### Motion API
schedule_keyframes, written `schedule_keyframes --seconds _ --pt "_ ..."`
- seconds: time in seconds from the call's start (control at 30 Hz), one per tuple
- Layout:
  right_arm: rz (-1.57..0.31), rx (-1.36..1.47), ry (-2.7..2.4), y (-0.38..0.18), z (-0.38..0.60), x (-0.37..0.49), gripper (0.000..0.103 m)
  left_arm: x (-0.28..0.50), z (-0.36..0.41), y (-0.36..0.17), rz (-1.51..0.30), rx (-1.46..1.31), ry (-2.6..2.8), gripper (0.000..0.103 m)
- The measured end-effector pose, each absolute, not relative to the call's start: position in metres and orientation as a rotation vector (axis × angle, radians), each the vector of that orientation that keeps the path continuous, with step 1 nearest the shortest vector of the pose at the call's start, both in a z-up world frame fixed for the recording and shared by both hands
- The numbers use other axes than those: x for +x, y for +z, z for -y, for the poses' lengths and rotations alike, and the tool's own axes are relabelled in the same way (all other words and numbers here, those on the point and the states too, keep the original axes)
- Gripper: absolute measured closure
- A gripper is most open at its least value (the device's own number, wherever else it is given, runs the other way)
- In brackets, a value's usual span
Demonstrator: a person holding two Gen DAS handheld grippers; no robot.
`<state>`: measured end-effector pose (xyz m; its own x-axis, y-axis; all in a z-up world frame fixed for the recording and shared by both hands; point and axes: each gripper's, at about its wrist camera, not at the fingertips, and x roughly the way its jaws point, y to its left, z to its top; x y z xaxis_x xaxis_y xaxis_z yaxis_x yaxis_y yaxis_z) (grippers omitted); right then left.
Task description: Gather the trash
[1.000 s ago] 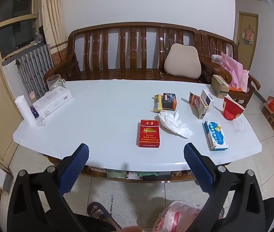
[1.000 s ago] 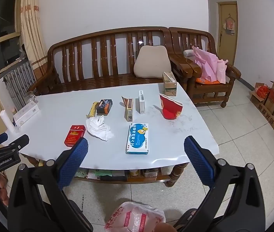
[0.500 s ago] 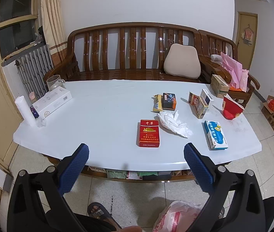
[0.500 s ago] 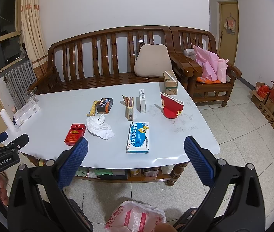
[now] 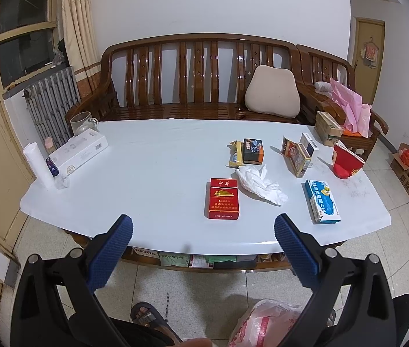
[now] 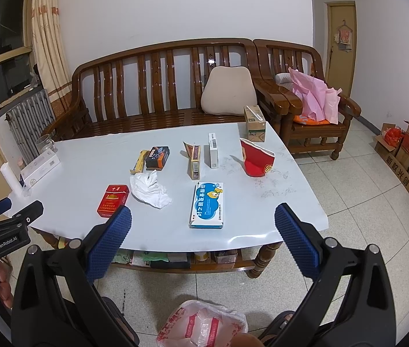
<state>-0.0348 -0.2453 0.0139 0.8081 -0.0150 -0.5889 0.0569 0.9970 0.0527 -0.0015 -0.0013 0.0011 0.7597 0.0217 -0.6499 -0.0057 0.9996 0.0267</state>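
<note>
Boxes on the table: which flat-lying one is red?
The red cigarette pack, nearest the left gripper; the other flat box near the front edge is the blue-and-white medicine box.

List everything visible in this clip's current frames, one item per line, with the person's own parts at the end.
table: 1, white top, centre
red pack: 1, red, near edge
tissue: 1, white, crumpled, right of red pack
blue box: 1, blue-white, front right
black box: 1, black-orange, mid table
yellow wrapper: 1, left of black box
red cup: 1, crushed, right side
white box: 1, long, left end
mug: 1, glass, far left
bench: 1, brown wood, behind table
cushion: 1, beige, on bench
plastic bag: 1, white-red, on the floor in front
left gripper: open, empty
right gripper: open, empty
</note>
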Motion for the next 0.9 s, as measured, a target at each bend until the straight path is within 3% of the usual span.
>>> schedule_keyframes --seconds 0.9 --pt "-0.632 0.071 -0.038 0.0109 0.2434 -0.0346 0.006 -0.0022 -0.0018 0.0016 -0.711 0.006 0.005 0.007"
